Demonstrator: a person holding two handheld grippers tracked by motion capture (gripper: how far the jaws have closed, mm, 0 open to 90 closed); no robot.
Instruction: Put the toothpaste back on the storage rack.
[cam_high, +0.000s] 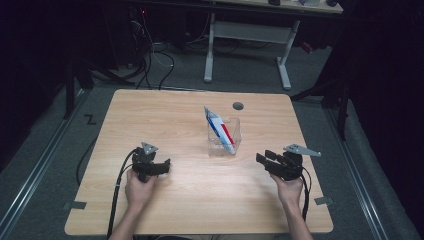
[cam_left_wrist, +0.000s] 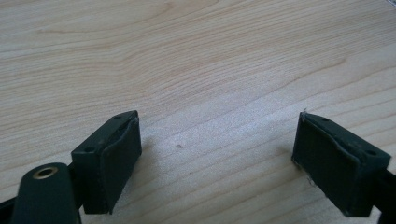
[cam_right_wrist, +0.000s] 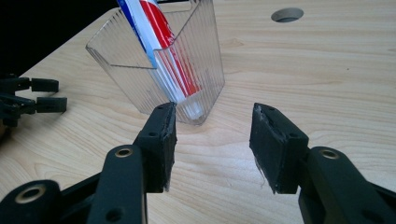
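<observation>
**A:** Count with me: you have two grippers on the table (cam_high: 200, 200), one in each hand. Your left gripper (cam_high: 162, 167) sits low near the front-left, jaws pointing toward the middle. Your right gripper (cam_high: 262, 159) is over on the front-right, facing in.

**B:** And between them?

**A:** One clear ribbed holder (cam_high: 224, 136), standing upright just past the centre of the table. Inside it, one tube (cam_high: 219, 127), white with blue and red stripes, leaning toward the back-left with its flat end sticking out above the rim and its cap end down in the holder.

**B:** Any writing on that tube?

**A:** None I can read; the colours show in your right gripper view but the print is too small.

**B:** The claws?

**A:** Your left gripper (cam_left_wrist: 217, 154) is spread wide with bare wood between the pads, holding nothing. Your right gripper (cam_right_wrist: 212, 144) is parted too, a little less, also holding nothing, and the holder (cam_right_wrist: 187, 70) stands just beyond its tips, not touching. In that same view you can see your left gripper (cam_right_wrist: 28, 98) far off at the left edge.

**B:** The surface?

**A:** Light wood-grain top, rounded corners, one round cable hole (cam_high: 238, 106) near the back edge. Grey floor around it, one white-legged desk (cam_high: 250, 30) behind, cables trailing on the floor at the back-left, and the room beyond is dark.
</observation>
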